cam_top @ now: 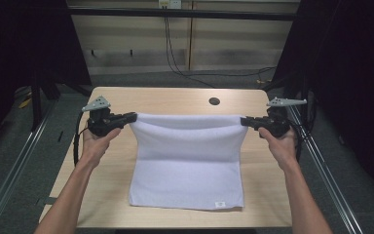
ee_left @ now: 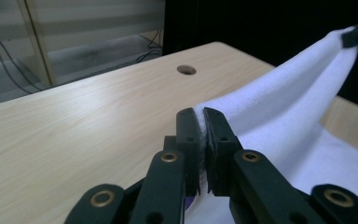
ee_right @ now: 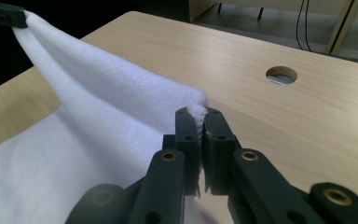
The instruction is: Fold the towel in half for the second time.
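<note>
High view: my left gripper [cam_top: 132, 117] and right gripper [cam_top: 244, 120] each pinch a far corner of a soft, light white towel [cam_top: 187, 165], sagging between them over the desk [cam_top: 175, 100].

Lighting even, overhead, moderate. Table [cam_top: 175, 100] well lit; surroundings dark, near black at both sides of high view. Soft shadow under raised towel [cam_top: 187, 161] fold. High view low-res, slightly soft. Gripper views: sharp mid-range, bkgd blurred, mild sheen on tabletop. Towel whites near clipping, bluish cast.
</note>
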